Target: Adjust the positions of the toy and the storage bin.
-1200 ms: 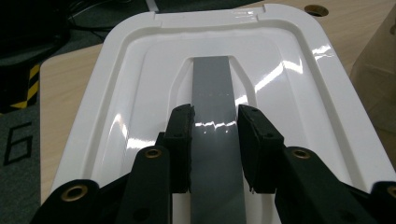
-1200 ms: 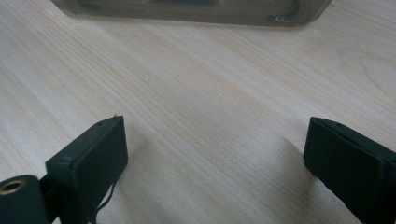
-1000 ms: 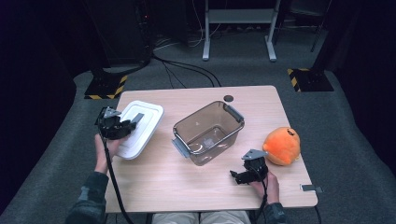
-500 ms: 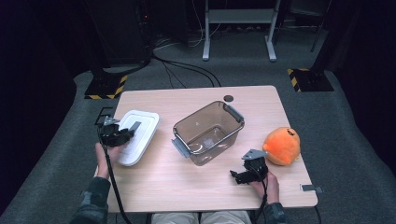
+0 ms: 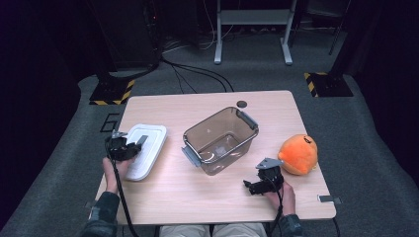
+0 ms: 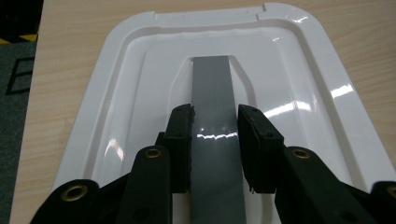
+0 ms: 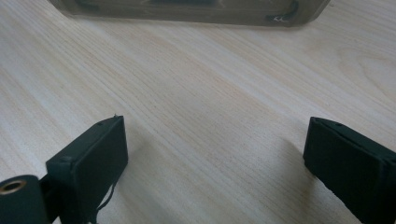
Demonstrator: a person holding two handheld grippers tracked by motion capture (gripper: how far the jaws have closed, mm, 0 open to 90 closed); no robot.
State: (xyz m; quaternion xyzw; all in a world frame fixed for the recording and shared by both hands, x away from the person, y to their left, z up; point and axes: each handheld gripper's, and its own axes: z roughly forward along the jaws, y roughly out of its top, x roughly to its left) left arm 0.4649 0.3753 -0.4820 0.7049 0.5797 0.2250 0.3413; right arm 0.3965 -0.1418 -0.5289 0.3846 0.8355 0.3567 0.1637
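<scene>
High view: the left tool (image 5: 129, 149) sits over the white lid (image 5: 146, 148), which lies flat on the worktop (image 5: 197, 197) near its left edge. The clear bin (image 5: 221, 139) stands mid-worktop, well apart from the lid, with an orange plush (image 5: 297, 154) to its right. The right tool (image 5: 257, 186) rests low on the worktop in front of the bin, just beside the plush.

Left gripper view: the left tool (image 6: 215, 135) pinches the grey handle (image 6: 212, 93) that runs down the lid's (image 6: 116, 116) middle, one jaw pressed on each side.

Right gripper view: the right tool (image 7: 215, 149) is spread wide over bare wood, nothing between its jaws; the bin's (image 7: 187, 11) base lies ahead.
</scene>
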